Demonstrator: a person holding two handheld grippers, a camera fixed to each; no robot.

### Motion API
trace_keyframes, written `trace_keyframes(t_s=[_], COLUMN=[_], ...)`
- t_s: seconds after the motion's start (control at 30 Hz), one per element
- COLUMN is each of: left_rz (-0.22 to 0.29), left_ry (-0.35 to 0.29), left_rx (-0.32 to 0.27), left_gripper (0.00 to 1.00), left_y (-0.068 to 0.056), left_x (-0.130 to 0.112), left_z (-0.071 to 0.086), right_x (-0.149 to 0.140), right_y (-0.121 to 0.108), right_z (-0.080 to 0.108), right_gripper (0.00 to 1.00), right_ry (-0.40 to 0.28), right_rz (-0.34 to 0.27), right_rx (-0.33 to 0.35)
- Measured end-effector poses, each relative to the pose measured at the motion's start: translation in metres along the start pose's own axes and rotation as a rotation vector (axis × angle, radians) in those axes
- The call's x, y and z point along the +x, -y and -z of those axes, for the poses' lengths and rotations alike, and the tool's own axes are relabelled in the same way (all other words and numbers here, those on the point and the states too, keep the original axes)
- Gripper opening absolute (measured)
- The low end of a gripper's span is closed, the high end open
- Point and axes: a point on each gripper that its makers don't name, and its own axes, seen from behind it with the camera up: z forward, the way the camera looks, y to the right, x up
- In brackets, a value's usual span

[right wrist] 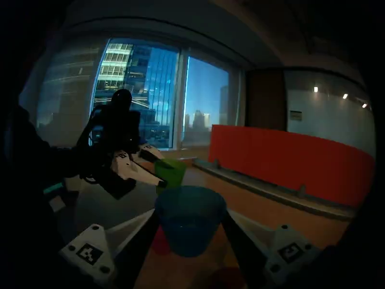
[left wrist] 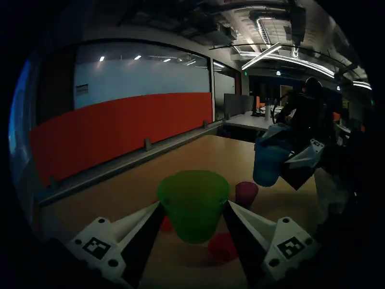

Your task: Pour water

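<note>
Over the long wooden counter [left wrist: 207,154] both hands hold their tools level and pointing forward, each carrying a cup in the air. The left gripper [left wrist: 192,204] has its fingers pinching the green cup [left wrist: 194,212] by its side walls, just under the rim, cup upright. The right gripper [right wrist: 190,216] has its fingers clamped the same way on the blue cup [right wrist: 190,226], near upright, off to one side of the green one and apart from it. Both look like thin, light plastic tumblers: smooth, tapered and likely to flex or slide under a hard squeeze, so a moderate grip high on the wall suits them. A faint line inside the blue cup may be water, which would add weight and slosh. Below sit a small magenta cup [left wrist: 246,192] and a red cup [left wrist: 222,246].
</note>
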Motion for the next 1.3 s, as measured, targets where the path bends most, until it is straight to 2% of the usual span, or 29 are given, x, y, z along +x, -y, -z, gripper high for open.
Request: trace_keyframes(t_s=[0.3, 0.5, 0.87, 1.3], left_rz=[0.015, 0.006, -0.018, -0.035], left_ry=[-0.058, -0.109, -0.213, -0.231], left_rx=[-0.014, -0.016, -0.058, -0.078], left_gripper=[0.83, 0.83, 0.83, 0.83], left_y=[-0.009, -0.014, -0.035, -0.049], left_x=[0.014, 0.026, 0.052, 0.049], left_z=[0.001, 0.004, 0.015, 0.019], right_x=[0.007, 0.011, 0.019, 0.024], right_y=[-0.002, -0.005, -0.009, -0.012], right_z=[0.002, 0.005, 0.009, 0.008], right_gripper=[0.89, 0.9, 0.9, 0.89], right_ry=[-0.018, -0.019, -0.021, -0.018], right_rz=[-0.017, -0.011, -0.004, 0.002], right_rx=[-0.004, -0.01, -0.016, -0.021])
